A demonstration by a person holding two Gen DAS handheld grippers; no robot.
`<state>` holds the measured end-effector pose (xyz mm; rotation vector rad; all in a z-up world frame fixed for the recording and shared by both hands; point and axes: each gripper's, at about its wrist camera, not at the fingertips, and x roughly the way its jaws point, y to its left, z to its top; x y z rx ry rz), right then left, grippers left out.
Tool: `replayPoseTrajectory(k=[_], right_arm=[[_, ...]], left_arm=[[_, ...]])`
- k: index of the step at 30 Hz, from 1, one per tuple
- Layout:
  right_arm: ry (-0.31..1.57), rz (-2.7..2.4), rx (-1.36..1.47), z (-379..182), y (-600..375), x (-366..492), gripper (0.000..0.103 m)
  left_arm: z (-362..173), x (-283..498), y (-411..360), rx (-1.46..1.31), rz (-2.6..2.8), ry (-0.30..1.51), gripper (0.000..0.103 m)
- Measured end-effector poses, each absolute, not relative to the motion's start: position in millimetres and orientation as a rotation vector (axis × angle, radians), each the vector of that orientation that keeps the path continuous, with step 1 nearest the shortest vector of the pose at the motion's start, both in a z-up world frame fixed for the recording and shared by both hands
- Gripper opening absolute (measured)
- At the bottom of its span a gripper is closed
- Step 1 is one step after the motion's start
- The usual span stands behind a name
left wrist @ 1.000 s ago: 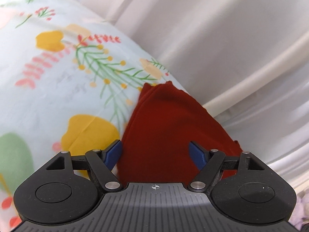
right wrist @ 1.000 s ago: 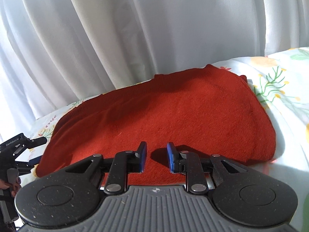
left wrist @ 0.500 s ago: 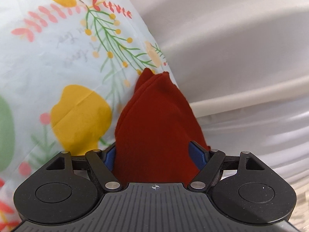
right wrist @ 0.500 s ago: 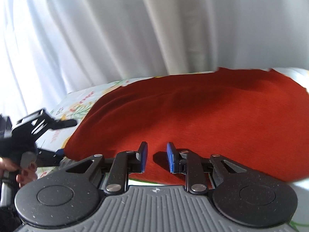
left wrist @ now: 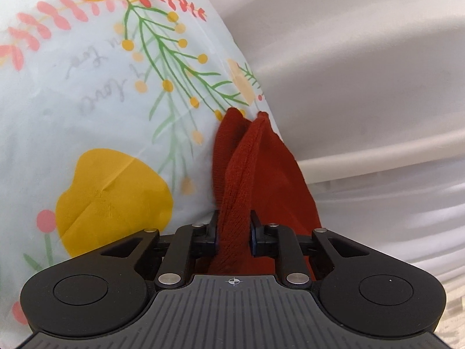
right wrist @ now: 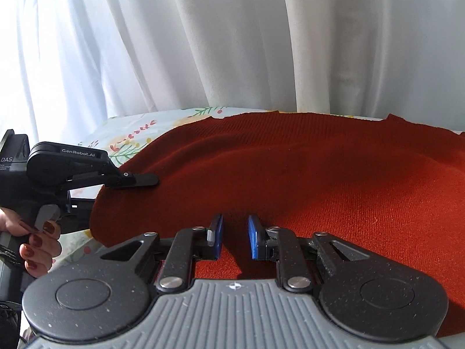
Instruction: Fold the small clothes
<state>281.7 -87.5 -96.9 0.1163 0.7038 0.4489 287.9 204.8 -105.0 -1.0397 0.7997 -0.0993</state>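
Observation:
A rust-red knitted garment lies folded on a floral sheet. In the left wrist view my left gripper is shut on the garment's left edge, which bunches up between the pads. In the right wrist view the left gripper shows at the garment's left end, one finger on top of the cloth. My right gripper hovers over the garment's near edge with its blue pads narrowly apart and nothing between them.
White curtains hang close behind the bed. The person's hand holds the left gripper's handle at the left edge. The floral sheet shows beyond the garment's left end.
My left gripper has moved in on the garment's edge and shut on it. My right gripper has shifted left along the near edge; its gap is unchanged.

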Motion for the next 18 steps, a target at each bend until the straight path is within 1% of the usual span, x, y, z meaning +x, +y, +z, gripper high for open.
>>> replayPoseTrajectory(k=[2, 6, 11, 15, 18], right_arm=[[0.706, 0.444, 0.134, -95, -90, 281, 0.015], [0.668, 0.417, 0.137, -93, -93, 276, 0.015], [0.683, 0.435, 0.108, -99, -91, 277, 0.015], [0.709, 0.414, 0.172, -89, -104, 275, 0.013], [0.685, 0.391, 0.214, -81, -119, 264, 0.013]], left_arm=[[-103, 288, 205, -1.04, -0.103, 0.793, 0.019], [-101, 288, 204, -1.033, -0.097, 0.781, 0.019], [-103, 287, 202, -1.036, -0.056, 0.779, 0.019], [-100, 287, 202, -1.055, -0.055, 0.777, 0.019], [-85, 288, 197, -1.016, -0.068, 0.763, 0.016]])
